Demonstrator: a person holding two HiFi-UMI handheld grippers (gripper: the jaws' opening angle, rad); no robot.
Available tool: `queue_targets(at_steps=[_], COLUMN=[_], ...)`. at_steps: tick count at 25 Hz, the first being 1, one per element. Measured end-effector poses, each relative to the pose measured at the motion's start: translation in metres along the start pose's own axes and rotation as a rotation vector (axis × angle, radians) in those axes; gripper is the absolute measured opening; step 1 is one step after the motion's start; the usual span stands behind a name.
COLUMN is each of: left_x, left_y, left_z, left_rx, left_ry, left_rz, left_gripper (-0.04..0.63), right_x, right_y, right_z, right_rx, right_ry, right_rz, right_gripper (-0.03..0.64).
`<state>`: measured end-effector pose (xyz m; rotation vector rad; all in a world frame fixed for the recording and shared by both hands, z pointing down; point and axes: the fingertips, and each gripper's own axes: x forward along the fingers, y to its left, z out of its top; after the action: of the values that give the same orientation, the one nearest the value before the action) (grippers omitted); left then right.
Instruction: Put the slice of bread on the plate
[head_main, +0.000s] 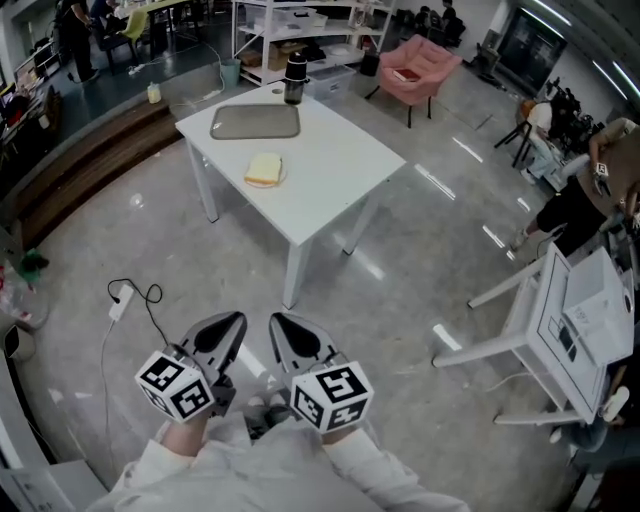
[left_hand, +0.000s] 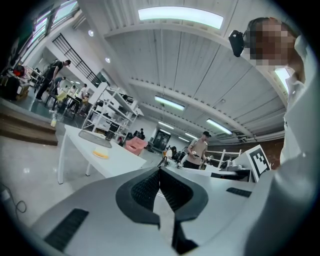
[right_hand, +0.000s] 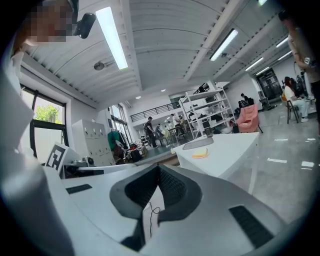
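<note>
1 bread slice (head_main: 264, 169) flat on plate (head_main: 283, 177)

A glossy grey floor (head_main: 400, 290) spreads through a big open hall. A white table (head_main: 330, 190) stands in the middle distance, with a pink armchair (head_main: 425, 62) beyond it on the right and white shelving (head_main: 290, 20) at the far end. A low wooden step (head_main: 90, 165) runs along the left. Long light strips (left_hand: 180, 16) line the ribbed white ceiling (left_hand: 190, 65). A window (right_hand: 47, 114) shows green leaves.
</note>
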<state>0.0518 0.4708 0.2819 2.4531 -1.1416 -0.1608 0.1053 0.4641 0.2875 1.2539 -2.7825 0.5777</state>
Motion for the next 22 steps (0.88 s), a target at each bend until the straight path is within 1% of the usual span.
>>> queue_targets(at_steps=[5, 9, 12, 17, 22], left_x=[0.01, 0.019, 0.028, 0.042, 0.067], left_y=[-0.002, -0.002, 0.006, 0.039, 0.083], left_z=[-0.016, -0.019, -0.018, -0.005, 0.016], left_rx=[-0.019, -0.02, -0.015, -0.015, -0.006], left_ry=[0.004, 0.017, 0.024, 0.023, 0.043], left_rz=[0.025, 0.019, 0.015, 0.041, 0.046], left_gripper=[0.009, 0.009, 0.009, 0.009, 0.009], right_x=[-0.005, -0.005, 0.003, 0.036, 0.085], right_y=[-0.013, -0.027, -0.037, -0.052, -0.069], right_z=[-0.012, -0.008, -0.004, -0.002, 0.017], right_rx=[0.001, 0.008, 0.021, 0.021, 0.005], right_ry=[0.032, 0.01, -0.007, 0.015, 0.003], right_rz=[0.014, -0.017, -0.035, -0.056, -0.077], right_gripper=[0.015, 0.015, 0.015, 0.015, 0.015])
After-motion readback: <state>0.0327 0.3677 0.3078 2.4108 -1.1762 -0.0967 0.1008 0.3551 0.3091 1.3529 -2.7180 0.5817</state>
